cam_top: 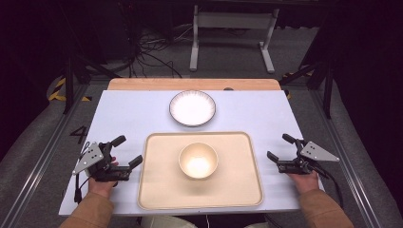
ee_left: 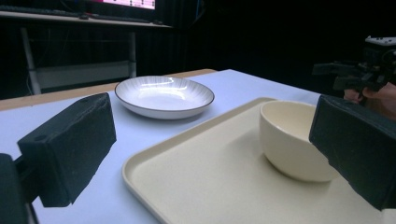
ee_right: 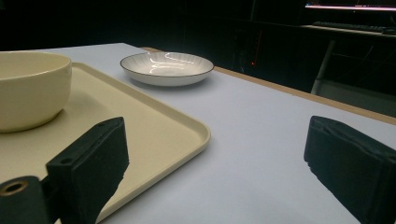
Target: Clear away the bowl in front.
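Standing well apart and holding nothing, the jaws of the left gripper hang over the white table just beside the left edge of the cream tray; the right gripper has its jaws spread wide too, empty, near the tray's right edge. Each gripper rests in a hand, the left hand and right hand coming in from the near side with tan sleeves.

Between the two grippers lies one tray, rectangular with rounded corners, its long axis running left to right across the table. One cream bowl stands upright on it, near the middle, mouth up, apart from the rim on every side. In the left gripper view the bowl sits partly behind that gripper's right jaw, and the other gripper shows farther off beyond it.

Past the tray's far edge, apart from it, one white plate with a dark rim lies flat on the table. Nothing stands between either gripper and the tray. A wooden strip borders the table's far side, and beyond it a white metal frame stands on the dark floor among cables.
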Tool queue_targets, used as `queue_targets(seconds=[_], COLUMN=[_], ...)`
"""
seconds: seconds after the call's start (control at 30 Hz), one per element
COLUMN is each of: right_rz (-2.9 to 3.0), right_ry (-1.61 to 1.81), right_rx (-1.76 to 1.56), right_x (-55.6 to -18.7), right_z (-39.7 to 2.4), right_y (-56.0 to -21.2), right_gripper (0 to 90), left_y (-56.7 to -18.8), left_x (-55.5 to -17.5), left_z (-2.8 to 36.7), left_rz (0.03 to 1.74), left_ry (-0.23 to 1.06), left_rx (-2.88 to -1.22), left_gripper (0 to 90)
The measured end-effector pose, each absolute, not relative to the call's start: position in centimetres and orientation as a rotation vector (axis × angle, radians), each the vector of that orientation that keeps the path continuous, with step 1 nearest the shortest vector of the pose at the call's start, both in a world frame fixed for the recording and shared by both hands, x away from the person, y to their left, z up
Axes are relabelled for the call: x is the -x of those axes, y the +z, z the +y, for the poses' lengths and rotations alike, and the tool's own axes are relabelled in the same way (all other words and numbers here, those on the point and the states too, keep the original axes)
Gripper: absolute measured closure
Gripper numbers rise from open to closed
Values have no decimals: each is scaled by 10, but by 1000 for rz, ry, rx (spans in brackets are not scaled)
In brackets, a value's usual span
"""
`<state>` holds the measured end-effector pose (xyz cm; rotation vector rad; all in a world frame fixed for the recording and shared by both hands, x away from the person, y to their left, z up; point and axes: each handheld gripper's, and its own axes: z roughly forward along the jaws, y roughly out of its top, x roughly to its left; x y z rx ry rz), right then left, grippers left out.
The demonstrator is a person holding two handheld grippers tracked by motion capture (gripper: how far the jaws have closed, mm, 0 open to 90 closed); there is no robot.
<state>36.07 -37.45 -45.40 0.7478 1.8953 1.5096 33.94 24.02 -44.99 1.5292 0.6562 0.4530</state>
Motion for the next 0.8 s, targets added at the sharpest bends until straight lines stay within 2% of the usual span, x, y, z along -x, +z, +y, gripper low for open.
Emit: queue_targets(seconds=[0.33, 0.8], right_rz=[1893, 1892], right_ry=[1515, 1517], right_rx=[-747, -743], right_x=[-361, -361], right_z=[-375, -375], right_y=[-454, -454], right_gripper=[66, 66], left_y=[-466, -469], left_x=[-342, -341], left_z=[245, 244], left_rz=[706, 720], left_ry=[443, 466], left_rx=[-1531, -1558], left_gripper=[11, 13])
